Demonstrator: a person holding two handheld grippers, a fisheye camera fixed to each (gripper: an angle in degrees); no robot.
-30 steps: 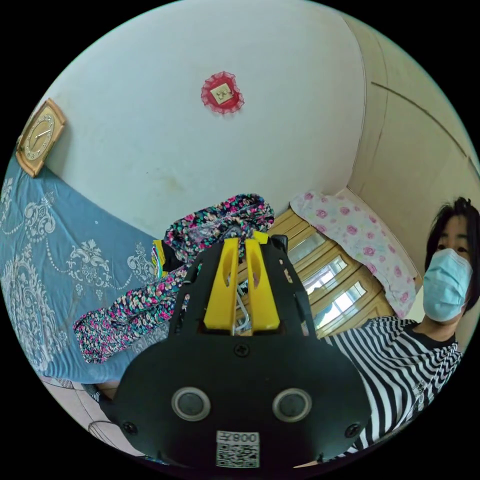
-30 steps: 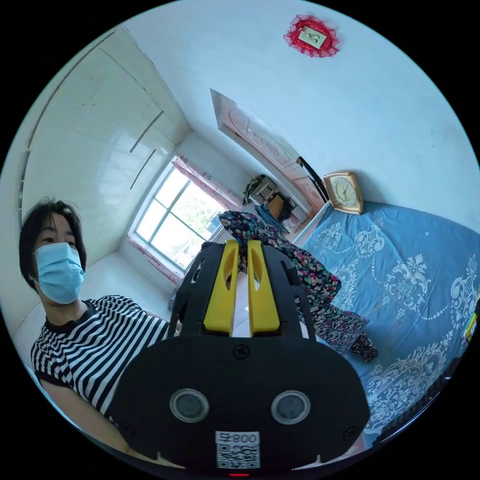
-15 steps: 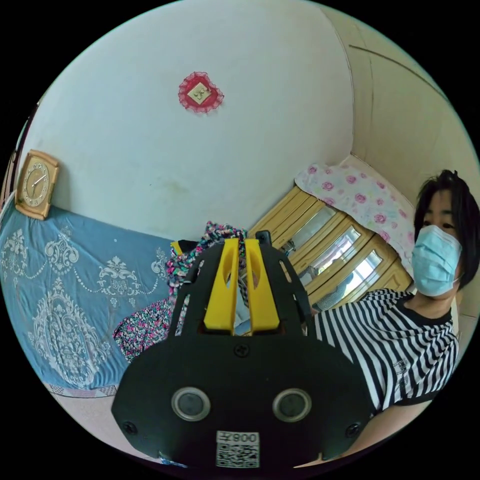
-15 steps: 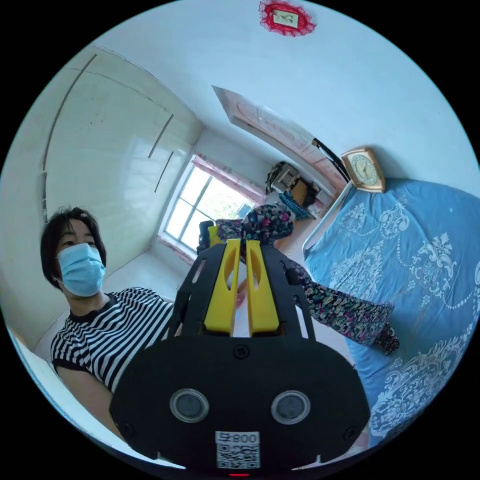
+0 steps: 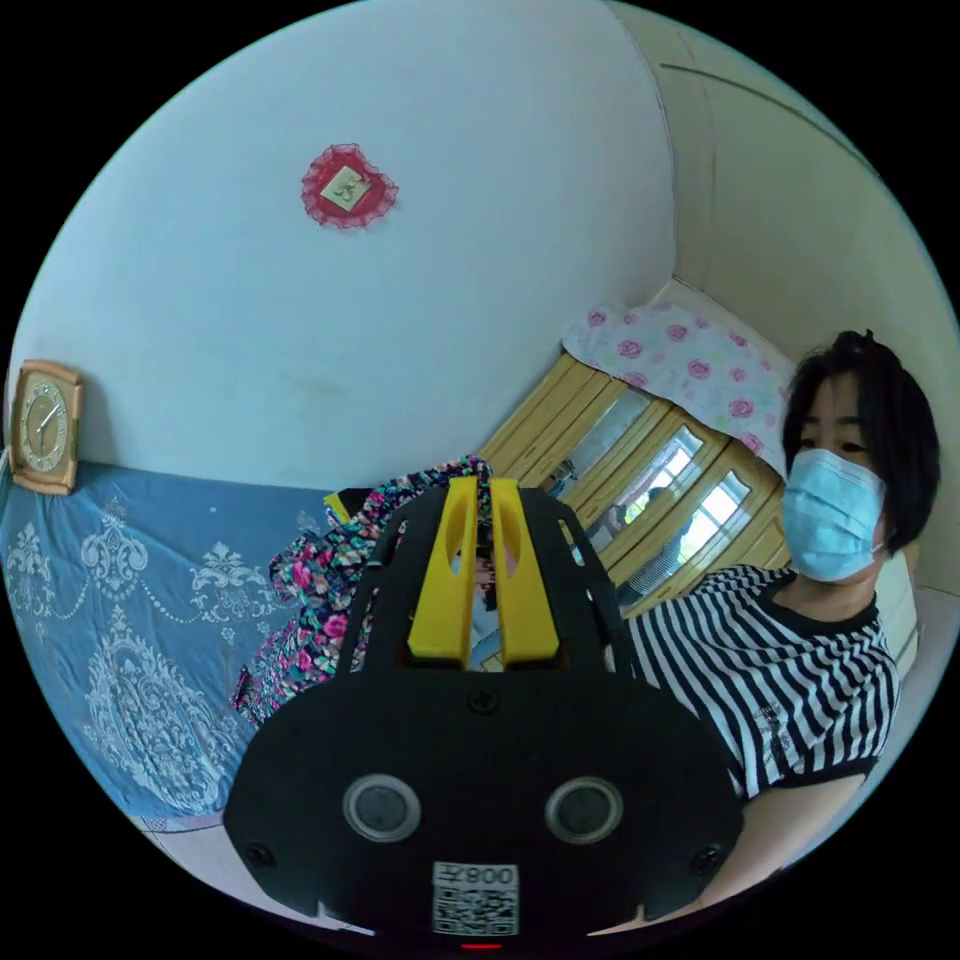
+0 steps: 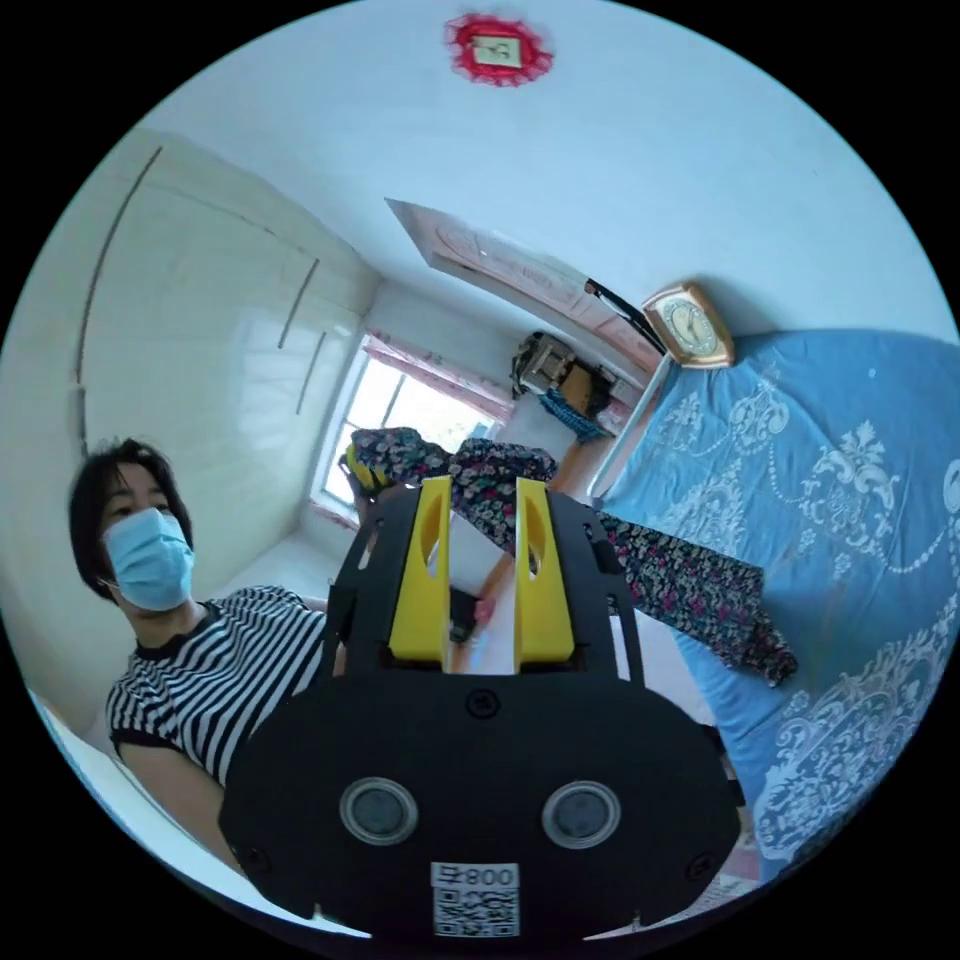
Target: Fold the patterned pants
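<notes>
We see the left tongs [image 5: 480,500] narrow, seemingly pinching the patterned pants [image 6: 690,590]; right tongs [image 6: 482,500] wide, cloth just beyond their tips, trailing onto the bed [image 6: 850,480]. Mid-transfer step; next we regrip with the right and lay it flat.

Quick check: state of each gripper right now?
Left gripper: jaws nearly together, patterned pants bunched at the tips; whether both jaws pinch the cloth cannot be told.
Right gripper: open, jaws apart; the pants lie past the tips, not clamped.
</notes>
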